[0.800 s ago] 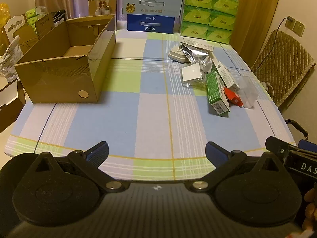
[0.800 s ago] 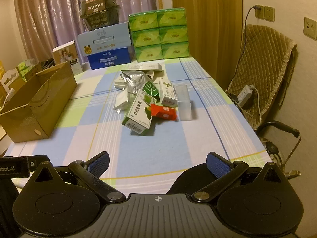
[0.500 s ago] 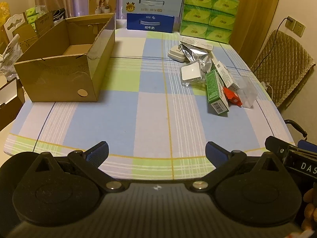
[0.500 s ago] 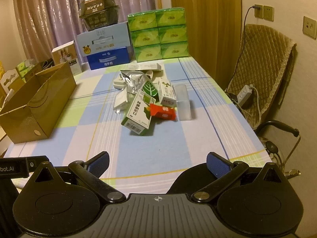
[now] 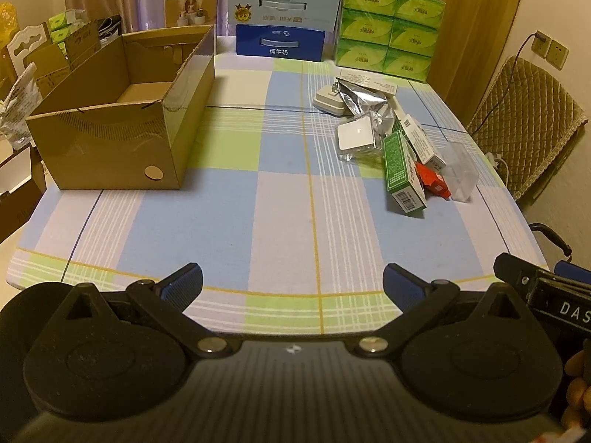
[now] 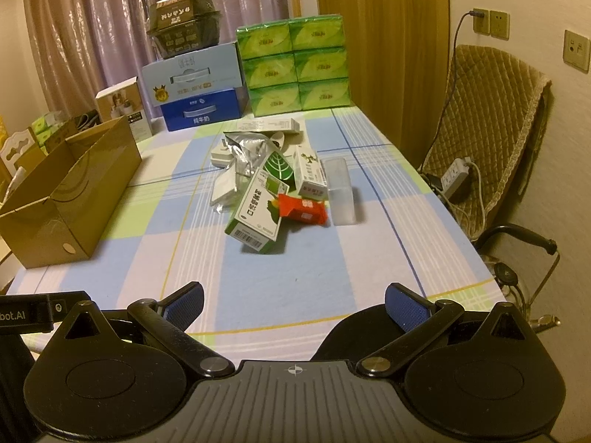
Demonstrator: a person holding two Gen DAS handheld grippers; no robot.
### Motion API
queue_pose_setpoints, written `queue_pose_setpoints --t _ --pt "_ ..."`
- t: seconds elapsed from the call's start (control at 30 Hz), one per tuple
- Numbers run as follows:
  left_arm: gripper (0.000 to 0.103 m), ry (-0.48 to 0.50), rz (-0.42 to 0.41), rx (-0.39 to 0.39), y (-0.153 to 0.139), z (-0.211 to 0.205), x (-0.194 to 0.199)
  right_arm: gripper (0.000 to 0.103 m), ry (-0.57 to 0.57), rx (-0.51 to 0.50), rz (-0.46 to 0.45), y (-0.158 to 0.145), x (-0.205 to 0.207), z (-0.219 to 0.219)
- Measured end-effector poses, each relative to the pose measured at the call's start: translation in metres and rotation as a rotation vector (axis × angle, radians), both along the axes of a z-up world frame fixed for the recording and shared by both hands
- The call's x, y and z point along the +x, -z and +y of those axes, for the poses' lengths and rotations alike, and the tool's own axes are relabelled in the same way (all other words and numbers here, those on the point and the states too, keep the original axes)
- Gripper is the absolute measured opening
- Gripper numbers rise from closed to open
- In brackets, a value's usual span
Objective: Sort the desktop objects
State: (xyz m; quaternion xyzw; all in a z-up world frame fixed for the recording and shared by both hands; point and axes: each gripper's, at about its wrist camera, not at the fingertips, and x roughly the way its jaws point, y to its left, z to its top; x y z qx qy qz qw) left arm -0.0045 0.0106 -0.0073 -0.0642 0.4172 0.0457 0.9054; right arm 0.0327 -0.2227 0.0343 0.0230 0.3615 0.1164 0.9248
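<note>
Readable print on the table and the rigs

The blue milk carton (image 5: 280, 40) reads "纯牛奶". The right-hand device (image 5: 565, 306), seen at the left wrist view's edge, shows "DAS", cut off; the left-hand one (image 6: 26, 315), in the right wrist view, shows "bot.AI". The green box (image 6: 258, 210) carries Chinese characters and a barcode, too small to read.

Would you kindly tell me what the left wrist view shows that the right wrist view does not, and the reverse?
Only the left wrist view shows the inside floor of the cardboard box, which looks bare. Only the right wrist view shows the power strip by the chair and the leaf-printed packet in the pile. Both show the checked tablecloth, the green medicine box, the red packet and open tongs held over the near table edge.
</note>
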Motion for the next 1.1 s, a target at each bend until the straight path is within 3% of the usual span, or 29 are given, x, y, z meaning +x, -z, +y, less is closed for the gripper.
queue_pose_setpoints --t 1.1 --pt "0.102 -0.017 0.006 -0.007 0.0014 -0.0019 -0.0011 0.101 0.002 -0.004 0.001 0.003 -0.0009 -0.0021"
